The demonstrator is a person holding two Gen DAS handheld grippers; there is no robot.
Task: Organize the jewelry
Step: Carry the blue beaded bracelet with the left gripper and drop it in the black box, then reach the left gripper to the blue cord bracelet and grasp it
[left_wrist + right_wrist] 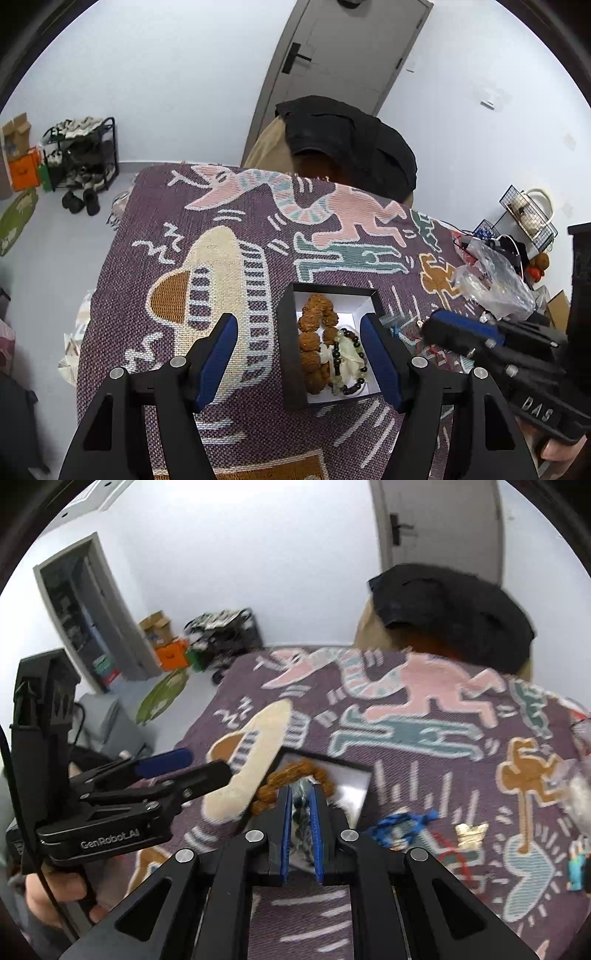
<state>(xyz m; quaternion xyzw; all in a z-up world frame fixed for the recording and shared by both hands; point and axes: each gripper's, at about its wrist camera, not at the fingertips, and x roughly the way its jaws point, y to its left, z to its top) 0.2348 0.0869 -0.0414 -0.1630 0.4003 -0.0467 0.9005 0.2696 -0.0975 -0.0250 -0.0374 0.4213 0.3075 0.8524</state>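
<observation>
the black jewelry box (291, 343) sat open on the patterned purple tablecloth (236, 206), near the front of the table, its white lining showing. inside lay a chunky brown seed-bead bracelet (314, 332) along the left side, with a dark bead bracelet (351, 360) and a pale green-white piece (347, 360) touching it on the right. the left gripper (299, 356) hung over the box with its blue-padded jaws spread wide, one pad left of the box and the other at its right wall, gripping nothing. the right gripper (300, 832) pointed down at the same box (354, 771), its jaws parted only by a narrow gap; through that gap the dark beads showed, but whether the pads touched anything i could not tell. in the right wrist view the brown bracelet (284, 779) curved just beyond its fingertips. right of the box on the cloth lay a blue tangle of cord (402, 825), a small gold piece (471, 832) and a crumpled clear plastic bag (495, 280). a chair draped with a black garment (351, 147) stood behind the table, a shoe rack (81, 155) further off.
</observation>
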